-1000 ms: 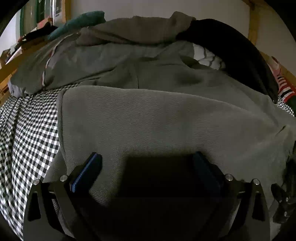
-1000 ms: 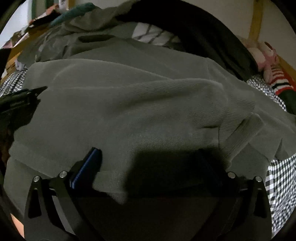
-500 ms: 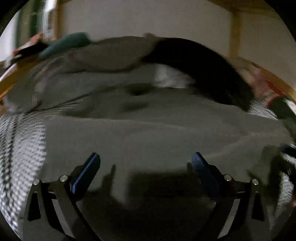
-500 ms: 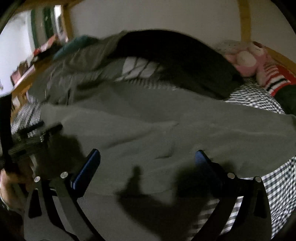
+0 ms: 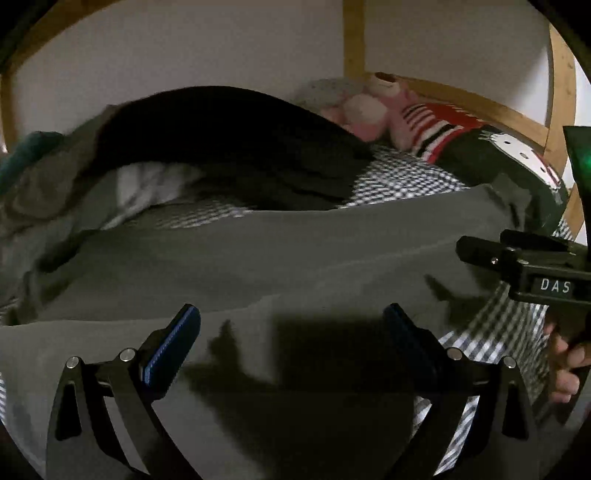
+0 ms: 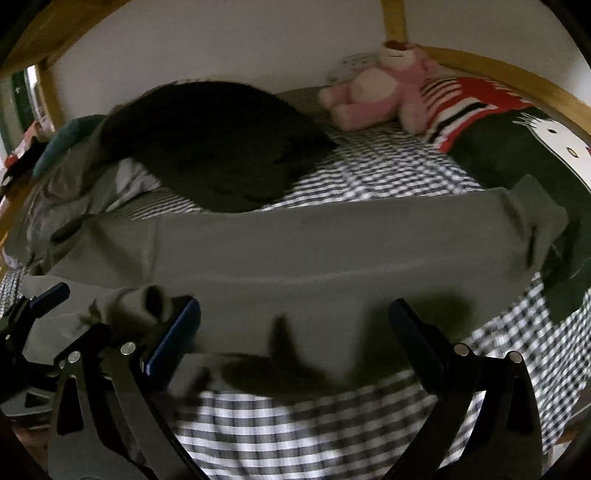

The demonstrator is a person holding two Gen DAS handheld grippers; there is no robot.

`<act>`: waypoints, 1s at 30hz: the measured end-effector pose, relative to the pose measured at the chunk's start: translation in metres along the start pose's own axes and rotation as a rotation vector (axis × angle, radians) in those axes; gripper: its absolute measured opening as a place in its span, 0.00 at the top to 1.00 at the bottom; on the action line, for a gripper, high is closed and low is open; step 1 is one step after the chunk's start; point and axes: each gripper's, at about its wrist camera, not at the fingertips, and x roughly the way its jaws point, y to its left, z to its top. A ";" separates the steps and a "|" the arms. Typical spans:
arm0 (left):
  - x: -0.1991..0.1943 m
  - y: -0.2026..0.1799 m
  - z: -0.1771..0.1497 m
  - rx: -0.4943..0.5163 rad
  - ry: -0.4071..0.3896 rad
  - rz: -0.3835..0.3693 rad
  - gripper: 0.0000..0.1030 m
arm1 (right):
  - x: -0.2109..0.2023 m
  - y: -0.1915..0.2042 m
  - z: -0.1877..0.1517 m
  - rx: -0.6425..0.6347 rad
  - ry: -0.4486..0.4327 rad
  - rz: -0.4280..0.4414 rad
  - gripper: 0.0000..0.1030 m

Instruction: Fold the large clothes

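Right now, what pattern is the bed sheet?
Black-and-white gingham check on the bed sheet, clearest in the right wrist view.

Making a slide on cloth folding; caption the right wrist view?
Open right claw above a grey garment on a checked bed sheet.

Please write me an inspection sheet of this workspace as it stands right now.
Surface: bed with black-and-white checked sheet, partly covered.
Job's things: large grey-green knit garment spread across the sheet, one end bunched at the right; a fold of it lies against the inner finger of the right tool.
Clutter: black garment heaped behind it; pale grey clothes at left; pink plush toy; red, white and black striped fabric; dark green cushion with white cat face.
Grippers: left tool open above the garment; right tool open near its front edge.
Cables: nothing seen.
Surroundings: wooden bed frame, white wall.
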 end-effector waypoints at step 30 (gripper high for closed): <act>0.103 -0.141 0.005 0.070 0.167 -0.191 0.04 | 0.054 -0.208 0.016 0.511 -0.099 0.079 0.13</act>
